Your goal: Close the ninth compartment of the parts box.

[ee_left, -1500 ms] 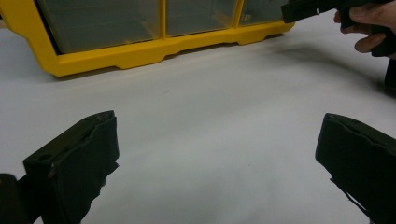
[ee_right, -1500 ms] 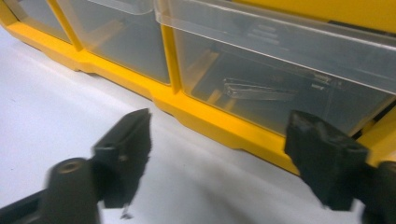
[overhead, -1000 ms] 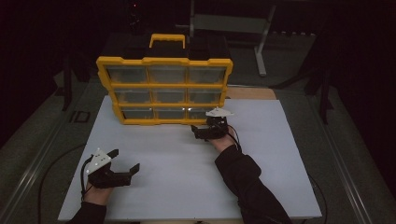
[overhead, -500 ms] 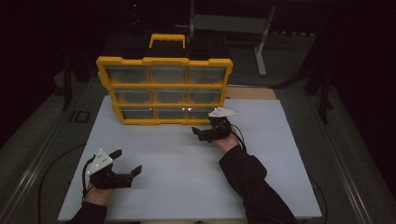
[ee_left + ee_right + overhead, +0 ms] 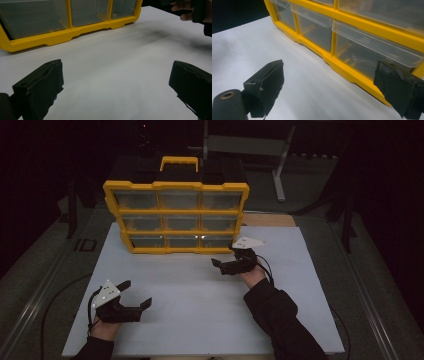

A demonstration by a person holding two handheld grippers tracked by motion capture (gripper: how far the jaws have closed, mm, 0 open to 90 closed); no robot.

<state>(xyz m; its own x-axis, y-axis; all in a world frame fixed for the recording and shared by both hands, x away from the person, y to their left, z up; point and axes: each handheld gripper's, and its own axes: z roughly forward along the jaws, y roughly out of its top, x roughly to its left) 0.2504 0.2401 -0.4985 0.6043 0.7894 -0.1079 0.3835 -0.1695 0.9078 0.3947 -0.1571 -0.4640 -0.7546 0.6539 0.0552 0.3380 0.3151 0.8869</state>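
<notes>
A yellow drawer cabinet [image 5: 175,250] with three rows of clear drawers and a black top stands at the back of the white table [image 5: 200,310]. My right gripper [image 5: 225,257] is open just in front of the cabinet's lower right corner and holds nothing. In the right gripper view its jaws [image 5: 329,87] frame the bottom row, with the lower right drawer [image 5: 372,52] close ahead. My left gripper [image 5: 136,293] rests open and empty near the front left of the table. In the left gripper view [image 5: 116,85] it faces the cabinet's base [image 5: 62,37] from farther off.
A yellow carry handle [image 5: 179,163] tops the cabinet. A wooden strip [image 5: 270,220] lies behind the white board at the right. A metal stand [image 5: 280,175] is in the dark background. The person's right hand [image 5: 185,10] appears at the top right of the left gripper view.
The right gripper has drifted slightly right and a little nearer, staying open. The left gripper has barely shifted.
</notes>
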